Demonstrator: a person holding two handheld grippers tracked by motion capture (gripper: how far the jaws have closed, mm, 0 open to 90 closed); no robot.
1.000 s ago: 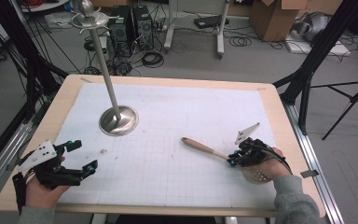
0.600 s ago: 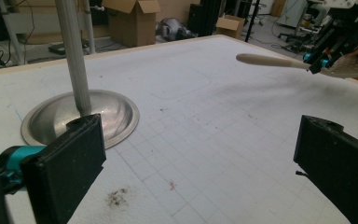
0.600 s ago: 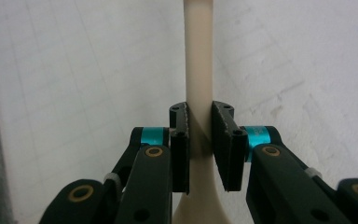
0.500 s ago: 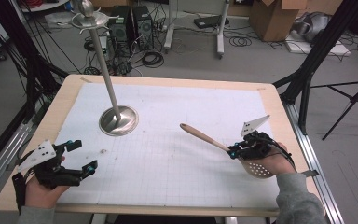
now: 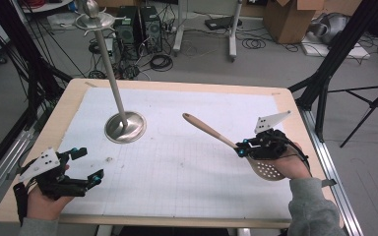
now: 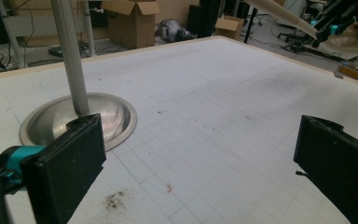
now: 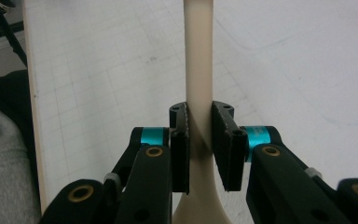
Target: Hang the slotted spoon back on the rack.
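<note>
Gripping low on the handle, just above the bowl, the right gripper [image 5: 244, 149] has its 2 jaws closed on the slotted wooden spoon [image 5: 226, 142]; the right gripper view shows both pads pressed flat against the pale handle [image 7: 198, 70], with no gap on either side; a hold this near the perforated bowl [image 5: 268, 168] probably keeps the heavy end close to the hand, so the long handle can be steered like a pointer. The spoon is clear of the white gridded mat [image 5: 187, 172], its handle end slanting up and away toward the metal stand [image 5: 124, 127]; that stand, with hooks at its top, looks like the place the spoon is meant to hang. The left gripper [image 5: 86, 178] rests at the table's near left corner, jaws wide apart and holding nothing, likely kept out of the way; its own view looks across at the stand's base [image 6: 116, 114].
</note>
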